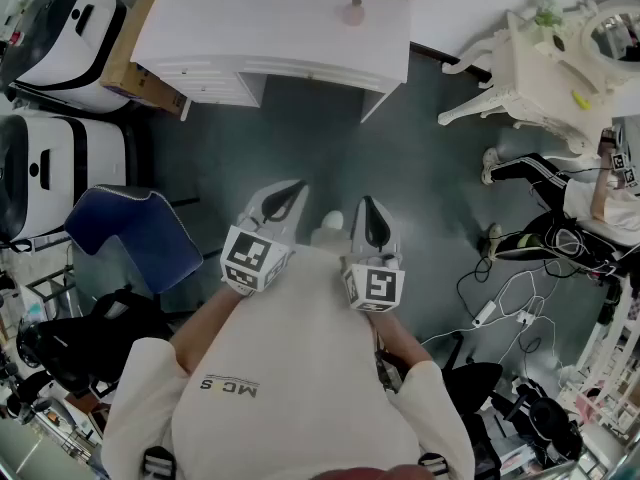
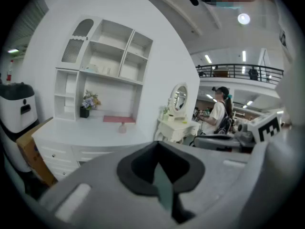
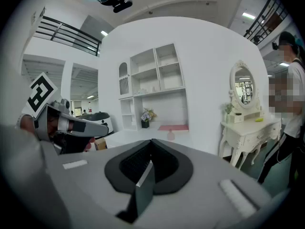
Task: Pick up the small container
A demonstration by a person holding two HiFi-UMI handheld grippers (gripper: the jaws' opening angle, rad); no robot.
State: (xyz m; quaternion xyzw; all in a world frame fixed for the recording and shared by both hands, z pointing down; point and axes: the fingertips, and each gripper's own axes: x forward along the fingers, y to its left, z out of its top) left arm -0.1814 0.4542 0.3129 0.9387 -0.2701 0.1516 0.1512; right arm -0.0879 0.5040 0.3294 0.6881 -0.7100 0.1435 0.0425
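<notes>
Tapering pinkish container [image 1: 353, 11], perhaps ceramic

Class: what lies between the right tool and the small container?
Only bare floor, then desk top up to the container; the head view shows it.

Both arms reach forward from the body, elbows bent. The left gripper [image 1: 292, 190] and the right gripper [image 1: 367, 206] sit side by side, near each other, pointing slightly downward. Each has its jaws pressed together with nothing between them.

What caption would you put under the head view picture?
Both shut, the left gripper and right gripper face a white desk with a small container.
</notes>
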